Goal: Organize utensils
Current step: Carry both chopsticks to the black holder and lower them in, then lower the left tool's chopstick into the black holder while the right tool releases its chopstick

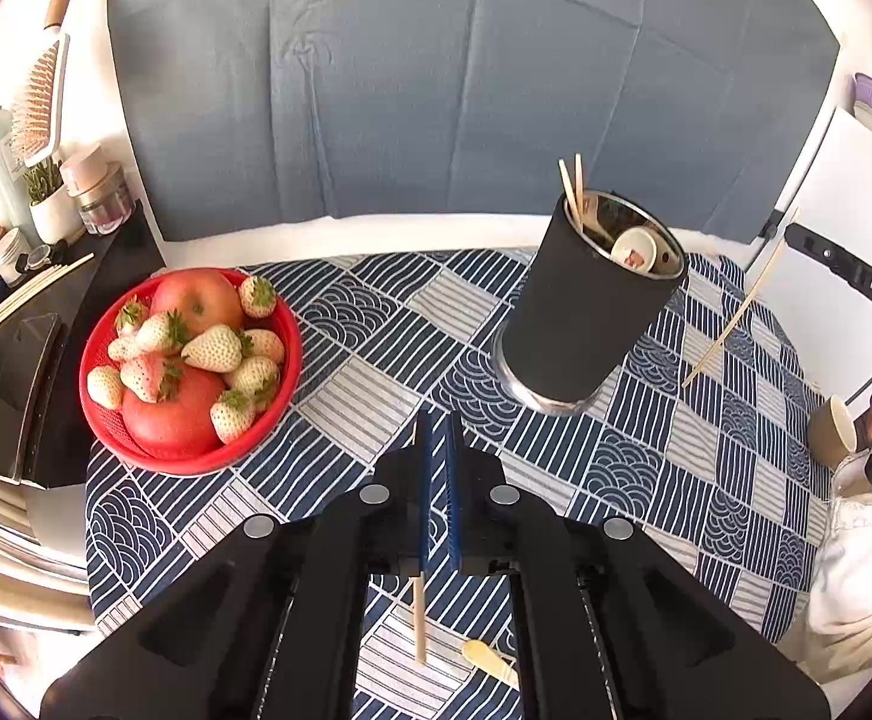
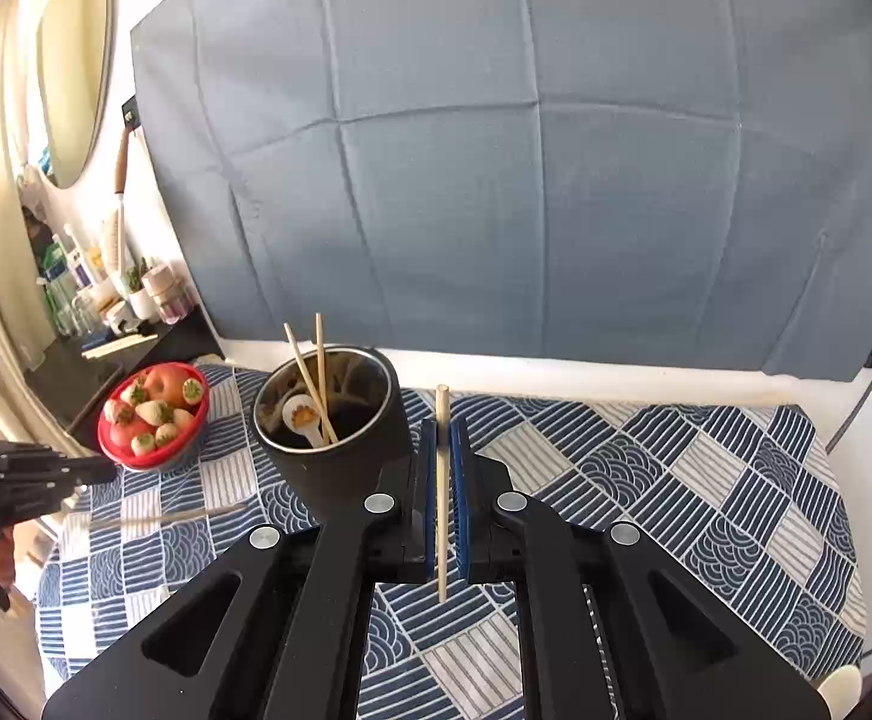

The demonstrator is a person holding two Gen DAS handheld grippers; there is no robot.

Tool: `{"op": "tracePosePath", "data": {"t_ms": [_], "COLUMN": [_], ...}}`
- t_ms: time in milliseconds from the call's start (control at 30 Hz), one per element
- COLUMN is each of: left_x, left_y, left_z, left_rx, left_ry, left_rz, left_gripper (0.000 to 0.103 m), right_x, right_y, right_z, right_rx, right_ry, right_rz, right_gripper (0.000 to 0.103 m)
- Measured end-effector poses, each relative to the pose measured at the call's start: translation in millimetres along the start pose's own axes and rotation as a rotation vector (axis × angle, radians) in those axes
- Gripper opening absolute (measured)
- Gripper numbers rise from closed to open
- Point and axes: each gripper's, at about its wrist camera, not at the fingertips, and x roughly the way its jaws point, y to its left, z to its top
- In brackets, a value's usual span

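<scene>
A black steel-lined cup (image 1: 580, 324) stands on the patterned tablecloth and holds two chopsticks (image 1: 574, 189) and a white spoon (image 1: 634, 249). My left gripper (image 1: 436, 420) is shut on a wooden chopstick (image 1: 418, 618), whose end hangs below the blue pads. In the right wrist view my right gripper (image 2: 443, 426) is shut on another chopstick (image 2: 442, 480), held upright just right of the cup (image 2: 340, 426). The left gripper (image 2: 100, 471) shows at the left edge there, its chopstick (image 2: 166, 519) blurred. A cream spoon (image 1: 490, 657) lies on the cloth under my left gripper.
A red bowl (image 1: 106, 420) of apples and strawberries sits left of the cup. A black shelf (image 1: 46, 300) with jars, bottles and spare chopsticks borders the table's left side. A grey cloth backdrop (image 1: 466, 90) hangs behind. A tan cup-shaped object (image 1: 832, 429) lies near the person's hand at right.
</scene>
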Motion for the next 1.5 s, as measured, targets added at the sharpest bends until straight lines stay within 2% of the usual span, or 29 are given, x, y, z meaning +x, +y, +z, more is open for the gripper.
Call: {"op": "tracePosePath", "data": {"t_ms": [300, 367, 433, 500, 667, 867, 1033, 1200, 1233, 1300, 1367, 1433, 1467, 1500], "left_x": [0, 7, 15, 25, 57, 103, 126, 139, 142, 142, 138, 135, 134, 133], "left_y": [-17, -16, -14, -13, -9, -5, -6, -10, -9, -10, -9, -3, 0, 4], "left_z": [19, 20, 19, 16, 5, -19, -40, -54, -57, -61, -62, -62, -62, -63], "left_rx": [0.074, 0.081, 0.085, 0.094, 0.103, 0.095, 0.103, 0.129, 0.129, 0.143, 0.142, 0.117, 0.103, 0.080], "left_ry": [-0.018, -0.003, 0.021, 0.039, 0.114, 0.225, 0.295, 0.346, 0.358, 0.349, 0.344, 0.345, 0.351, 0.355], "left_rz": [0.023, 0.040, 0.043, 0.058, 0.075, 0.084, 0.076, 0.063, 0.065, 0.066, 0.056, 0.055, 0.044, 0.023], "left_gripper": [0.003, 0.009, 0.033, 0.042, 0.054, 0.058, 0.065, 0.064, 0.059, 0.056, 0.046, 0.014, 0.006, 0.005], "right_x": [-4, -4, -4, -4, -9, -21, -28, -32, -32, -32, -33, -33, -33, -33], "right_y": [5, 8, 10, 12, 15, 17, 22, 25, 25, 25, 24, 23, 22, 21], "right_z": [24, 29, 34, 40, 51, 57, 60, 57, 56, 55, 54, 54, 53, 53], "right_rx": [-0.038, -0.053, -0.061, -0.070, -0.097, -0.108, -0.125, -0.140, -0.144, -0.144, -0.143, -0.137, -0.134, -0.131], "right_ry": [-0.033, -0.037, -0.041, -0.046, -0.075, -0.116, -0.134, -0.137, -0.137, -0.134, -0.134, -0.134, -0.134, -0.134], "right_rz": [0.012, 0.002, 0.001, -0.001, -0.020, -0.020, -0.030, -0.037, -0.040, -0.043, -0.049, -0.048, -0.047, -0.047], "right_gripper": [0.005, 0.005, 0.005, 0.005, 0.005, 0.005, 0.005, 0.005, 0.005, 0.005, 0.005, 0.005, 0.005, 0.005]}}
